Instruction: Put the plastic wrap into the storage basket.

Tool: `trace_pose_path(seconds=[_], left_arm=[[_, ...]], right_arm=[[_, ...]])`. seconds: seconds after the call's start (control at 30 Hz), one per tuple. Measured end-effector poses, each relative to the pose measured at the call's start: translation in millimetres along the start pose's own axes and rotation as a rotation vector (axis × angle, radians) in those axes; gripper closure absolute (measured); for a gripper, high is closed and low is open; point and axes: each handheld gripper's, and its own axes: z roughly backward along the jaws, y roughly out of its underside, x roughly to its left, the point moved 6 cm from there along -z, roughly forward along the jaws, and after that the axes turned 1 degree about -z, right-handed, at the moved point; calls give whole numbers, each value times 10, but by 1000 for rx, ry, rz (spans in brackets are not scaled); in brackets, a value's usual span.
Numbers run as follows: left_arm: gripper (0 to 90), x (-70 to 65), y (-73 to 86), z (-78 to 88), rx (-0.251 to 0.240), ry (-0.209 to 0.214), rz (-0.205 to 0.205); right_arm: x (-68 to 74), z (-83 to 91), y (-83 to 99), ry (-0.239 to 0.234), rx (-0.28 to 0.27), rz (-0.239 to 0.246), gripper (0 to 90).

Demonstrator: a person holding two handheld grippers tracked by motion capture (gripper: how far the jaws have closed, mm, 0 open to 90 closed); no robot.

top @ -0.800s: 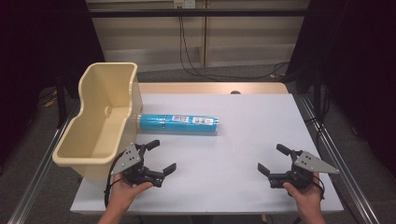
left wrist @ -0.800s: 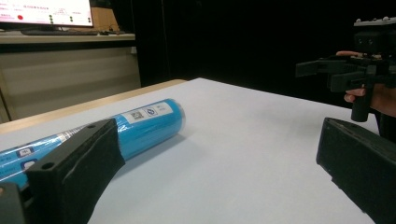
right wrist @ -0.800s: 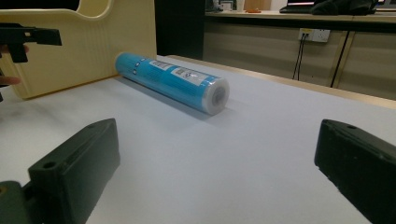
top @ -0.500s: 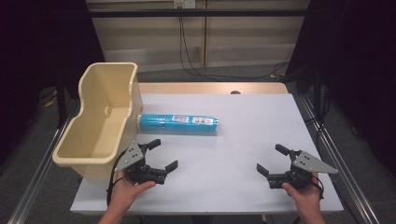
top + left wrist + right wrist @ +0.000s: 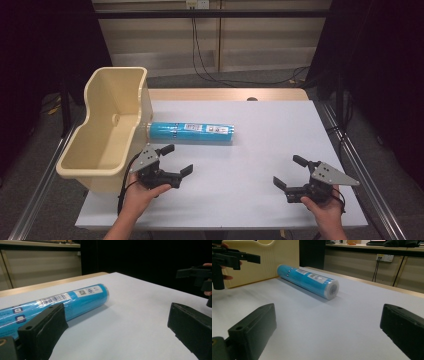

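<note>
- Blue roll (image 5: 192, 133) lying on its side on the white table top (image 5: 260, 150), wrapped in clear film, with white labels and a barcode along its upper side.
- One end touching or just beside the wall of the cream plastic bin (image 5: 107, 127), at the table's left edge; the other end pointing toward the table's middle.
- Seen in the left gripper view (image 5: 62, 302) just past the left-hand jaw, close by but not between the jaws.
- Seen in the right gripper view (image 5: 308, 280) farther off, its capped end facing the camera, the bin behind it.
- Left gripper (image 5: 176, 160) held low over the table just in front of the roll, near the bin's front corner; jaws spread wide, nothing between them.
- Right gripper (image 5: 290, 171) well apart from the roll, near the table's front right; jaws likewise spread, gripping nothing.
- Each tool carried in a hand coming in from the bottom edge.
- Cables on the floor beyond the table's far edge.
</note>
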Motion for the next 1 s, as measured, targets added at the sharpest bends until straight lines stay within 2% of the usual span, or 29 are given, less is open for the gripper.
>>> trace_pose_path(seconds=[0.27, 0.33, 0.4, 0.53, 0.73, 0.8, 0.93, 1.0], left_arm=[[22, 96, -134, -209, 25, -6, -10], [25, 104, -172, -268, 22, -2, 2], [26, 121, -206, -329, 38, -9, -19], [26, 152, -262, -441, 65, -7, -34], [25, 223, -321, -596, 111, -14, -44], [26, 252, -340, -638, 112, -22, -37], [26, 324, -358, -727, 145, -29, -55], [25, 355, -354, -774, 164, -34, -48]], right_arm=[[15, -1, 3, -9, 4, 4, 4], [16, 1, 2, -12, 3, 3, 4], [16, 1, 2, -12, 4, 2, 4], [21, -3, 3, -14, 5, 4, 4], [36, -8, 7, -21, 11, 5, 4], [36, -8, 8, -22, 11, 6, 4], [35, -12, 11, -23, 12, 7, 4], [36, -12, 11, -24, 13, 7, 4]])
